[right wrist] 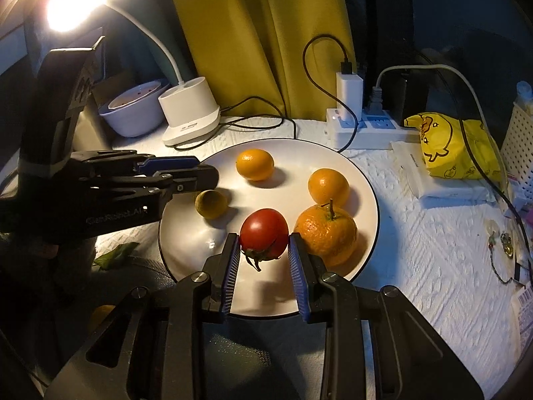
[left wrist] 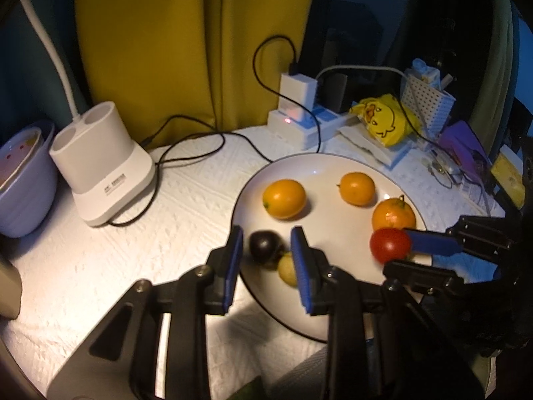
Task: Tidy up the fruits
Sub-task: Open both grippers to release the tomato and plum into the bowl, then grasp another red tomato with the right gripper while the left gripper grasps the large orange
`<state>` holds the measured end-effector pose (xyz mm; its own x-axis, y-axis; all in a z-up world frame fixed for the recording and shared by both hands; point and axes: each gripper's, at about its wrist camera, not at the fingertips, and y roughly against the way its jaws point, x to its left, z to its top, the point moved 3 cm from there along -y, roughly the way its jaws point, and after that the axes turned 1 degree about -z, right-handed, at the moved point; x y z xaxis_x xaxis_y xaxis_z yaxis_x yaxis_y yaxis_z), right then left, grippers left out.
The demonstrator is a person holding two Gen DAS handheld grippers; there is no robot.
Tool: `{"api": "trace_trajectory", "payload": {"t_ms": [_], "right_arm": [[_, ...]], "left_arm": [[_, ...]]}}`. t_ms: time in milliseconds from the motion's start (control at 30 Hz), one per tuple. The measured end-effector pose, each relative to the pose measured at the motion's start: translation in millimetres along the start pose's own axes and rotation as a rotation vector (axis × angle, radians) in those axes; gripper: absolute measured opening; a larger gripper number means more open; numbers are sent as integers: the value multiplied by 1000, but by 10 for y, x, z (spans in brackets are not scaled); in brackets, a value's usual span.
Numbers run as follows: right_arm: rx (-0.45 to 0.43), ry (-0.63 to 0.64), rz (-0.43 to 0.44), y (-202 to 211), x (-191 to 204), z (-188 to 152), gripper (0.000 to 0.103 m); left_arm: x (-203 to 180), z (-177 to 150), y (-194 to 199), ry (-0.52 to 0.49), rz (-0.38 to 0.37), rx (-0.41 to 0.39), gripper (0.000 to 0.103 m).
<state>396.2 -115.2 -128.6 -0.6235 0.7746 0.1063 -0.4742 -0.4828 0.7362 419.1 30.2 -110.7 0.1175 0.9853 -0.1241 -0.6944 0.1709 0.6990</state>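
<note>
My right gripper [right wrist: 264, 250] has its blue pads on either side of the round red tomato [right wrist: 264, 233] near the front of the white round plate with the dark rim [right wrist: 369, 180], and the pads look to be touching it – whether it is truly pinched or only bracketed I cannot tell. The rough-skinned orange mandarin with a stem [right wrist: 325, 230] sits just beside the right pad, so a careless lift could nudge it, and too hard a squeeze would bruise the soft tomato. My left gripper [left wrist: 266, 250] stands part open around the small dark purple fruit [left wrist: 265, 245] at the plate's left edge, not closed on it – it could roll off onto the white textured cloth [left wrist: 186, 193]. The little yellow-green fruit [left wrist: 287, 268] is half hidden behind the left gripper's right finger, and the dark fruit is blurred; from the right wrist view it is masked entirely
</note>
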Motion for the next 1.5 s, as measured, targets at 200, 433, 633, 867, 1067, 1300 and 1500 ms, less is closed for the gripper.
{"api": "trace_trajectory", "payload": {"t_ms": [200,433,633,867,1067,1300,1500], "right_arm": [[-1,-7,-31,81,15,-3,32],[-26,-30,-41,300,47,-26,32],[-39,-30,-49,481,124,-83,32],[-54,-22,-49,680,258,-171,32],[-58,-16,-46,793,368,-262,32],[-48,-18,-43,861,467,-389,32],[-30,-22,-39,858,535,-501,32]], "left_arm": [[-24,25,202,11,-6,-37,42],[-70,-19,467,16,-6,-70,43],[-121,-128,711,21,-7,-90,43],[-191,-262,954,24,-11,-107,43],[-250,-442,1094,30,-18,-102,43],[-281,-643,1164,44,-27,-84,43],[-297,-801,1167,59,-33,-65,43]]}}
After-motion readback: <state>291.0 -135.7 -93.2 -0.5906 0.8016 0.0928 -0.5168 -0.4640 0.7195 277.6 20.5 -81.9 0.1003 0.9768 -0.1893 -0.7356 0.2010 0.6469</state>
